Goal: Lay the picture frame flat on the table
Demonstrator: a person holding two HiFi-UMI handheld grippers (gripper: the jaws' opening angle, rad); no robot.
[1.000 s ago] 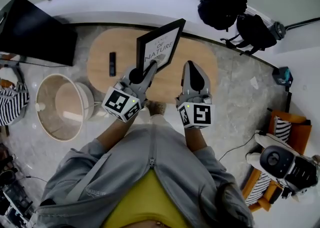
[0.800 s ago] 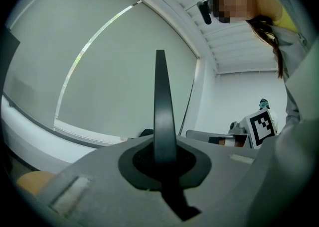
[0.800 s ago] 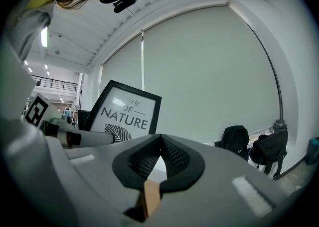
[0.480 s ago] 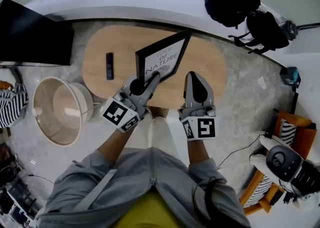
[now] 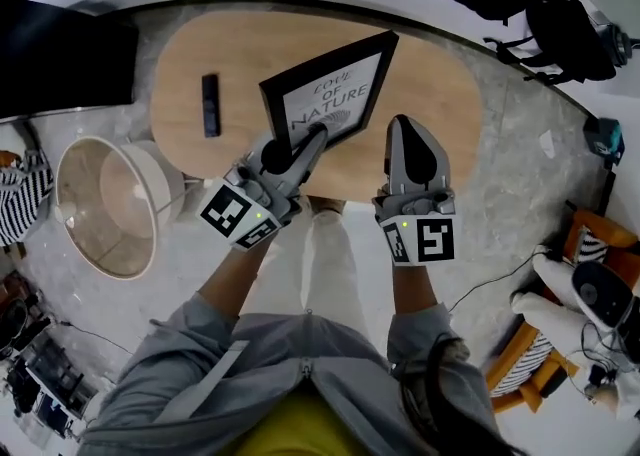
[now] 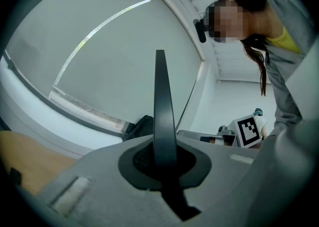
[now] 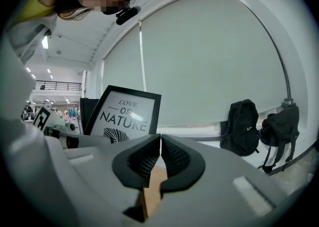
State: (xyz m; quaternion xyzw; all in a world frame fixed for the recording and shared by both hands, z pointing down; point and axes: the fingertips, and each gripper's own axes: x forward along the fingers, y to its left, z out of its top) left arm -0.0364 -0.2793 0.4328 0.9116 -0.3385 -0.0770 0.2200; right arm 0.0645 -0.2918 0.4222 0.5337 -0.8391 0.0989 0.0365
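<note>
Frame [image 5: 335, 94] leans tilted over the table [image 5: 430, 74] middle in head view. The left gripper [image 5: 316, 136] grips its near edge, likely to lower it flat.
Left gripper view: frame edge-on, pinched between the jaws.
Right gripper view: right gripper [image 7: 160, 147] clenched, empty, idle beside the frame.

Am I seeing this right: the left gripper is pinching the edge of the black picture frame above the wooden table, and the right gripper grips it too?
Not quite. The left gripper does pinch the picture frame by its edge, above the wooden table. The right gripper does not: the right gripper view shows its jaws closed together on nothing, with the frame standing off to the side.
</note>
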